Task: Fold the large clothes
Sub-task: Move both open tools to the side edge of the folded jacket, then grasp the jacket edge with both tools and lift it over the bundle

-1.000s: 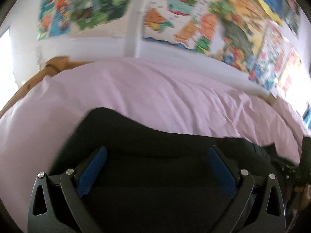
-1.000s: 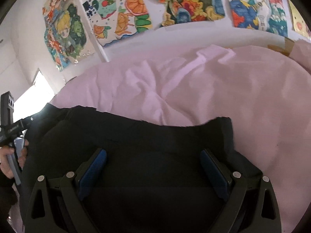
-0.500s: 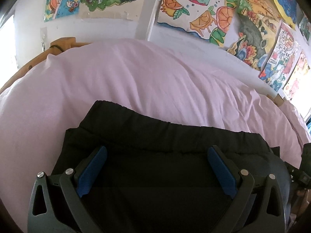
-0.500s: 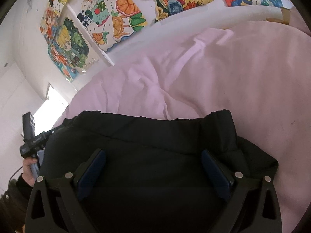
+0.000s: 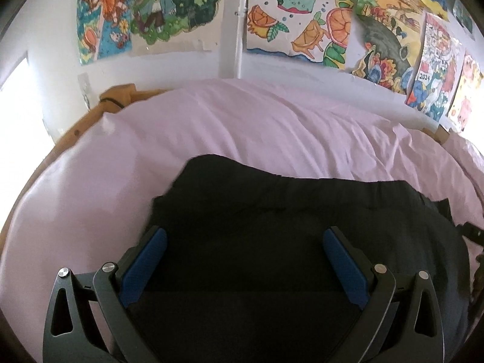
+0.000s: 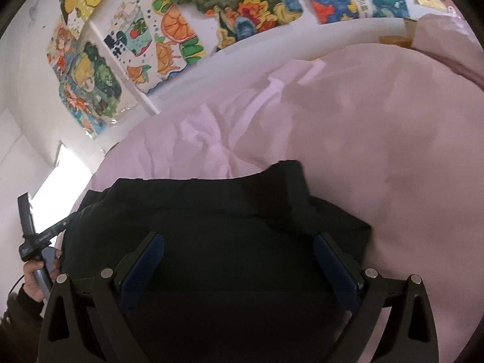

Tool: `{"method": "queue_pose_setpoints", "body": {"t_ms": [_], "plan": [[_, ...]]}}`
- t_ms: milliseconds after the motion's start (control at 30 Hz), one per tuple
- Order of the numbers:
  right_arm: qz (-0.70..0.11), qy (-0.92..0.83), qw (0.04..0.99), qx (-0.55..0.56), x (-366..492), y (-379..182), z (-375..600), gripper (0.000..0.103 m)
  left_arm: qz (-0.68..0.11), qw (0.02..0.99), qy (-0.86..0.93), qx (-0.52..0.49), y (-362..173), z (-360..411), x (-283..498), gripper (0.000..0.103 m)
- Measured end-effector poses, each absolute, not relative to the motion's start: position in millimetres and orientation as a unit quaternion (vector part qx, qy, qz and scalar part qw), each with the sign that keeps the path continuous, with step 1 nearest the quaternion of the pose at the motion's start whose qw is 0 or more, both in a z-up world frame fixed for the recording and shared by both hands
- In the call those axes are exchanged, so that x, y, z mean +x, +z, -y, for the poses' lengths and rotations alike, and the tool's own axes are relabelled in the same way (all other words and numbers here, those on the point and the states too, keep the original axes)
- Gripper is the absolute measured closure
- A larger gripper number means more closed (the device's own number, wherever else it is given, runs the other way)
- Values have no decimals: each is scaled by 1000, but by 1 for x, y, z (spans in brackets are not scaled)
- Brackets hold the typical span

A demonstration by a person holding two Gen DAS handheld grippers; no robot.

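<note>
I hold the left tool [image 5: 244,267] and right tool [image 6: 239,264] over the black garment [image 5: 287,227], both with jaws spread wide and gripping nothing. The garment lies on the pink bedsheet [image 5: 242,127], its elastic hem toward the wall posters [image 5: 296,24]. Compared with one second ago, the left view has shifted: the garment's left corner now sits further right and more sheet shows beside it. The right view shows more sheet beyond the right corner. I judge the fold just laid down; next step is regrasping an edge.
</note>
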State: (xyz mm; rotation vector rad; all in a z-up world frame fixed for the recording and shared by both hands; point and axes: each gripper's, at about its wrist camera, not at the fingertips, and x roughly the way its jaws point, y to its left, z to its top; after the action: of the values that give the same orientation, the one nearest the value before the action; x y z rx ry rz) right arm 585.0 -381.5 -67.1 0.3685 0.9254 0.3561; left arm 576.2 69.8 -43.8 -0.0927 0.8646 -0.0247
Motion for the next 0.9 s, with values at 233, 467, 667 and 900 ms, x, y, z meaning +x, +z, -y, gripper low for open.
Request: {"method": "queue_pose_setpoints", "body": {"t_ms": [233, 467, 667, 900], "plan": [[-452, 143, 863, 177, 575, -63, 401, 0, -417, 909, 4, -17, -34, -85, 556, 1], [-452, 144, 863, 173, 560, -55, 418, 0, -430, 903, -4, -23, -32, -94, 539, 1], [-457, 172, 855, 174, 541, -48, 424, 0, -440, 893, -14, -94, -27, -118, 522, 1], [-469, 203, 841, 175, 519, -48, 426, 0, -457, 880, -16, -130, -20, -143, 508, 1]]}}
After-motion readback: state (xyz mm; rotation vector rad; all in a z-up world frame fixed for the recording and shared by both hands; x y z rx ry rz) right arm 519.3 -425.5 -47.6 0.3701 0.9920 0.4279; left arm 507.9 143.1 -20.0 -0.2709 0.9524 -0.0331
